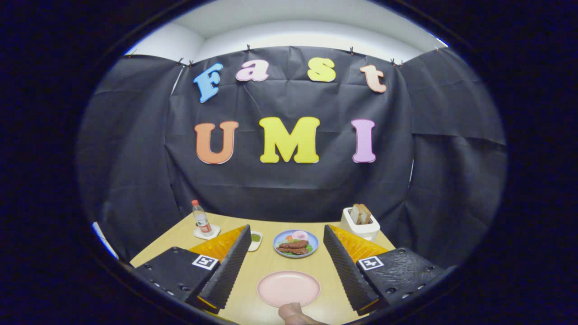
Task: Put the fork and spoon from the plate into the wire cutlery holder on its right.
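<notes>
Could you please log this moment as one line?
hand-held gripper: open, holding nothing | pink plate: bare, between fingers | food plate: beyond

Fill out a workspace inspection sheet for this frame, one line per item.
Surface: wooden table, bare between things.
Job's things: pink plate between the fingers, nothing lying on it; fork, spoon, wire holder: nothing seen.
Clutter: blue plate of food beyond; small sauce dish; bottle on a coaster; toaster with bread.
Grippers: gripper open, fingers wide apart, holding nothing.
Cables: nothing seen.
Surroundings: black cloth wall; a fingertip at the pink plate's near rim.
</notes>
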Demonstrator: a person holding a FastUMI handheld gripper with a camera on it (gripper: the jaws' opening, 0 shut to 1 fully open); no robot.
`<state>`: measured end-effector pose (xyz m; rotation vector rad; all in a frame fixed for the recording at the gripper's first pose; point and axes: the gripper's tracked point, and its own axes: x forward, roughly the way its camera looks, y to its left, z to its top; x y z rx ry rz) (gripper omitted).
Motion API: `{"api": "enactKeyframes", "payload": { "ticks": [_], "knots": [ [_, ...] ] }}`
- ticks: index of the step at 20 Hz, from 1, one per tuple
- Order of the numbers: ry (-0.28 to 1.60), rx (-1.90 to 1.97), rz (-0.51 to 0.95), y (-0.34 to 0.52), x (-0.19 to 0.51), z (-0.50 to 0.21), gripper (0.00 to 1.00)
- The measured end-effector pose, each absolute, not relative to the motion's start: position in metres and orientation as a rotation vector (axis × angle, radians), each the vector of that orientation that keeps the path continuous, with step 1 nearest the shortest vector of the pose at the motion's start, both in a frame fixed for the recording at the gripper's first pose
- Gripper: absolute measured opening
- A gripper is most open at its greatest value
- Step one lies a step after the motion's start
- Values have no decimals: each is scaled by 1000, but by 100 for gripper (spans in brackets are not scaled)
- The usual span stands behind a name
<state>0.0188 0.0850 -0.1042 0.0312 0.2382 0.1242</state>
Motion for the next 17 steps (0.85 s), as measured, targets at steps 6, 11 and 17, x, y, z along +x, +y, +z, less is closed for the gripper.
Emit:
{"api": "enactKeyframes", "payload": {
  "ticks": [6,11,17],
  "knots": [
    [211,3,93,87,11,-97,96],
    [198,-8,76,83,7,-88,96],
    [198,-24,60,82,4,-83,96]
  ]
}}
